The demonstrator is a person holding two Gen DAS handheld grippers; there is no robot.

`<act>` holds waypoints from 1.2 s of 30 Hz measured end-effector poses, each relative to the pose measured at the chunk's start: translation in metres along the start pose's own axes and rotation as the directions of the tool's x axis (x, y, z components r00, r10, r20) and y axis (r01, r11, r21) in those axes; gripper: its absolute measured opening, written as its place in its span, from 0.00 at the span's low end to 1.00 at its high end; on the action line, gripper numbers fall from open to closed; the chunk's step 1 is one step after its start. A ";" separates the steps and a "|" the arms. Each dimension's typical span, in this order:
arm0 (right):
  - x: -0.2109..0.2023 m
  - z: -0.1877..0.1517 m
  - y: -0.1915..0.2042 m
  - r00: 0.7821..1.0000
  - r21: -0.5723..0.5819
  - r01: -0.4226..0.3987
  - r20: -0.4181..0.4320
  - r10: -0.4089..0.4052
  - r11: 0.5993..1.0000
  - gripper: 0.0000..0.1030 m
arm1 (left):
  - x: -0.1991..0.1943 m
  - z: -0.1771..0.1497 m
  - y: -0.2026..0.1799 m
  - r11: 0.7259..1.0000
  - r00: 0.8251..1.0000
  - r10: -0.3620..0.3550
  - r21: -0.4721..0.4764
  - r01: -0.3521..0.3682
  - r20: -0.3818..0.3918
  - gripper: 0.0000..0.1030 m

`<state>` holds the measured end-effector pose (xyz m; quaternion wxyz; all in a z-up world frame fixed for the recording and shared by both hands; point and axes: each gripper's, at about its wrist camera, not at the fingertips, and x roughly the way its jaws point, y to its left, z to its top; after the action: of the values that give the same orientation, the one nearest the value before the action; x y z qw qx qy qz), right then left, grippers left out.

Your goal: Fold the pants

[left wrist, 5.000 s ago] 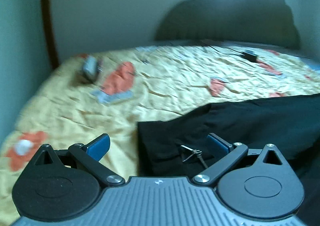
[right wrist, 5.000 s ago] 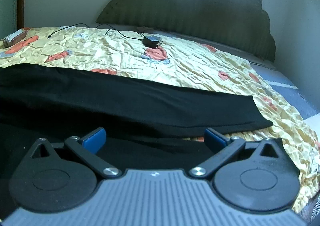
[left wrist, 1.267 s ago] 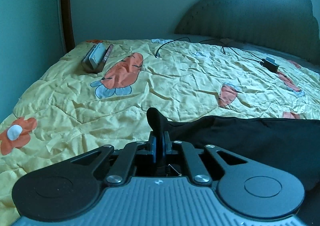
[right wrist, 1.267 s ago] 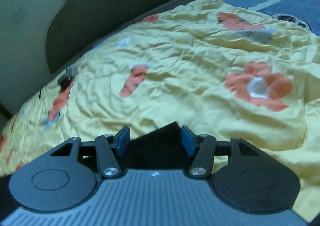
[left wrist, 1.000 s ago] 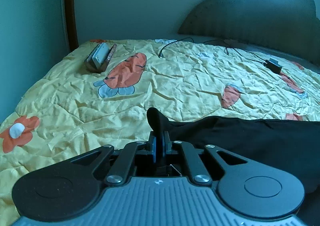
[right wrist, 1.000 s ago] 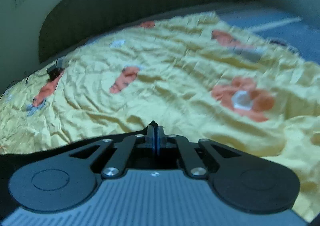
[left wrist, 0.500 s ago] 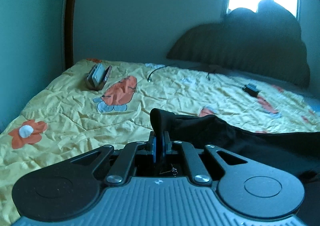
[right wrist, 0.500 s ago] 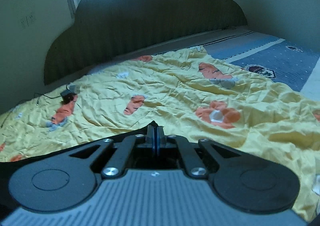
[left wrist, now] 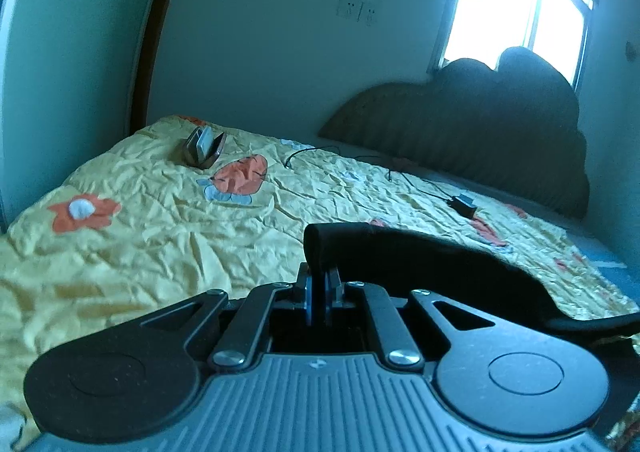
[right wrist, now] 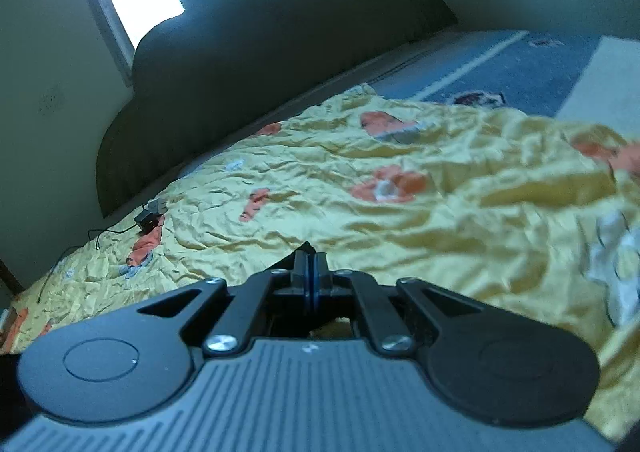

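The black pants [left wrist: 432, 264] hang lifted above the yellow flowered bedspread [left wrist: 152, 228]. My left gripper [left wrist: 318, 284] is shut on a rolled fold of the waist end, and the cloth trails off to the right. In the right wrist view my right gripper [right wrist: 310, 272] is shut on a thin corner of the black pants [right wrist: 305, 248]; only that tip shows past the fingers. Both grippers are raised above the bed.
A phone in a brown case [left wrist: 204, 145] stands at the far left of the bed. A black charger with its cable [left wrist: 464, 205] lies near the dark headboard [left wrist: 480, 139]; it also shows in the right wrist view [right wrist: 150, 215]. A blue sheet [right wrist: 500, 71] lies at far right.
Both grippers have risen with the pants and tilted. The cloth in my left gripper now hangs higher off the bedspread. Both jaws stay shut.
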<state>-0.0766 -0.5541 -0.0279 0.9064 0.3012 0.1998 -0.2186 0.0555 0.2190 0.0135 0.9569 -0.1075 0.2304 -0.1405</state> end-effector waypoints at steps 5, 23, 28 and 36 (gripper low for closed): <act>-0.018 -0.021 -0.032 1.000 0.117 -0.020 -0.003 0.020 0.993 0.04 | -0.020 -0.019 0.016 0.998 1.000 -0.026 -0.050 0.026 -0.004 0.05; -0.039 -0.057 -0.073 0.942 0.160 0.317 -0.167 -0.291 0.935 0.08 | -0.039 -0.054 0.045 0.989 0.997 -0.060 -0.138 0.053 -0.050 0.06; -0.066 -0.061 -0.013 0.977 -0.008 0.201 -0.076 -0.201 0.980 0.18 | -0.046 -0.060 0.043 0.993 0.997 -0.051 -0.111 0.044 -0.058 0.06; -0.039 -0.140 0.102 0.796 0.246 -0.424 -0.359 0.488 0.872 0.20 | -0.047 -0.058 0.046 0.990 0.997 -0.065 -0.126 0.059 -0.042 0.06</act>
<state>-0.0888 -0.3807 -0.0655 0.8437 0.4483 0.2890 0.0601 -0.0020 0.2689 -0.0300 0.9379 -0.1709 0.2572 -0.1580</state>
